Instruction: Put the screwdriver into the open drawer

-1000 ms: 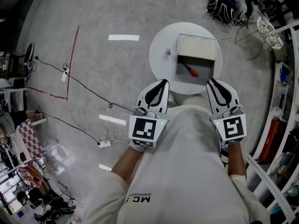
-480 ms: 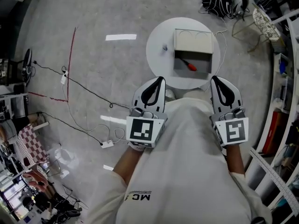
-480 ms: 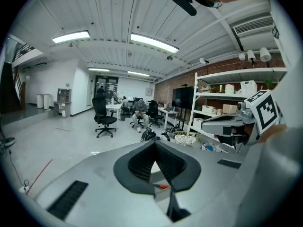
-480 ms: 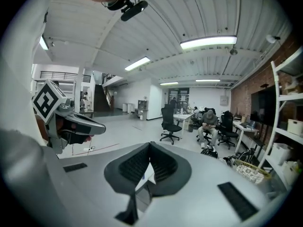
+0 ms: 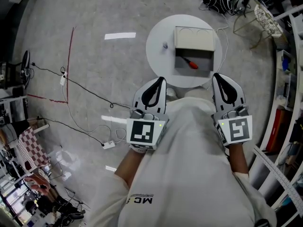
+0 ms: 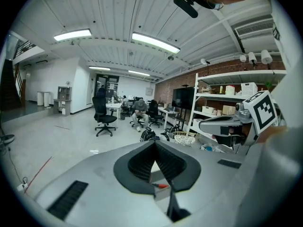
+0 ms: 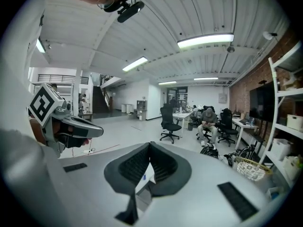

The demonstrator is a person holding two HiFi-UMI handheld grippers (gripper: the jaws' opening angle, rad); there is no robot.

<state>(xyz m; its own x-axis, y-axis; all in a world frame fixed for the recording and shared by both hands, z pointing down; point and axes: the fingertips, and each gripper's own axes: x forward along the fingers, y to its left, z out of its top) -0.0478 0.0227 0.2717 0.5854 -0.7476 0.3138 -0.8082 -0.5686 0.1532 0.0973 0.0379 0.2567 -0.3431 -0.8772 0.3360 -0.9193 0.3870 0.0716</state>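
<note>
Screwdriver (image 5: 191, 64) stays in the open drawer (image 5: 204, 67) on the round bench (image 5: 158, 56) while we back away slightly, left claw (image 5: 162, 79) and right claw (image 5: 217, 75) both closed and empty, so placing looks done.

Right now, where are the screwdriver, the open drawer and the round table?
screwdriver (image 5: 191, 65): head view, its red handle.
open drawer (image 5: 204, 63): head view, bare inside floor.
round table (image 5: 158, 56): head view, bare white top.
</note>
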